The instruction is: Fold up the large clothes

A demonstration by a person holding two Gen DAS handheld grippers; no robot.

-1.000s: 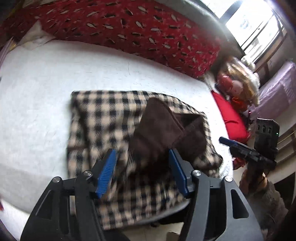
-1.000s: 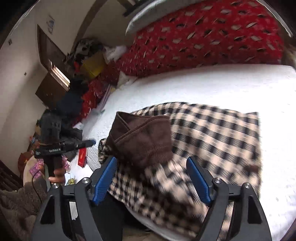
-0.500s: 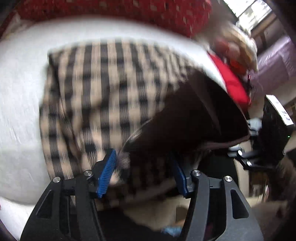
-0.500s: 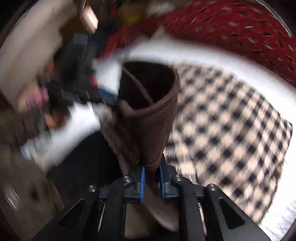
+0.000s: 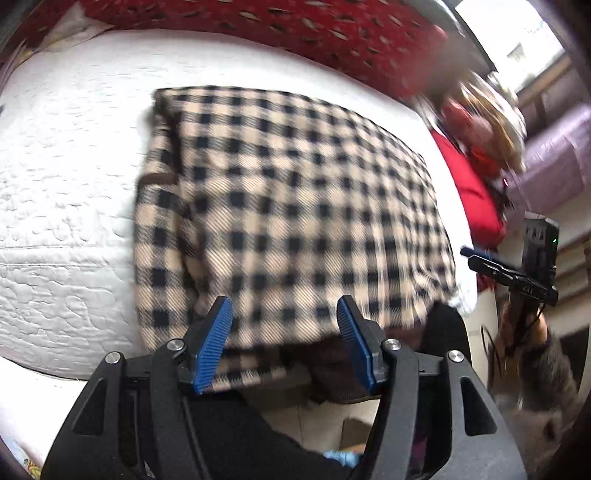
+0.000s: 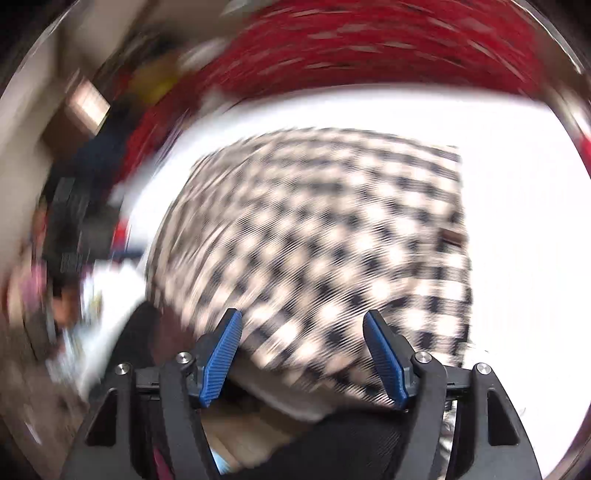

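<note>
Checked garment [image 5: 295, 206], cream and black, lying on the white quilted bed [image 5: 66, 177], its near edge draped over the bed's front side. Left wrist view: left gripper [image 5: 283, 345] hovers at that near edge, fingers [image 5: 214, 345] spread wide, nothing held. A dark brown part [image 5: 343, 376], perhaps collar or hood, hangs below the checked edge, just behind the right-hand finger. Red patterned bedcover [image 5: 295, 26] along the far side of the bed; red cushion [image 5: 472, 199] and a doll [image 5: 484, 133] off to the right. The right gripper [image 5: 517, 273] shows there beside the bed, apart from the cloth.

Right wrist view: heavily blurred. Right gripper [image 6: 304, 358] faces the same garment [image 6: 325, 236] from its other near corner, fingers [image 6: 384, 362] wide apart and, as far as the blur allows, empty.

Risks, as a judgement: the overhanging edge and the weight of the brown part could drag the folded cloth off the bed. A pinch taken here may catch only the top layer, so the fold opens when lifted.
</note>
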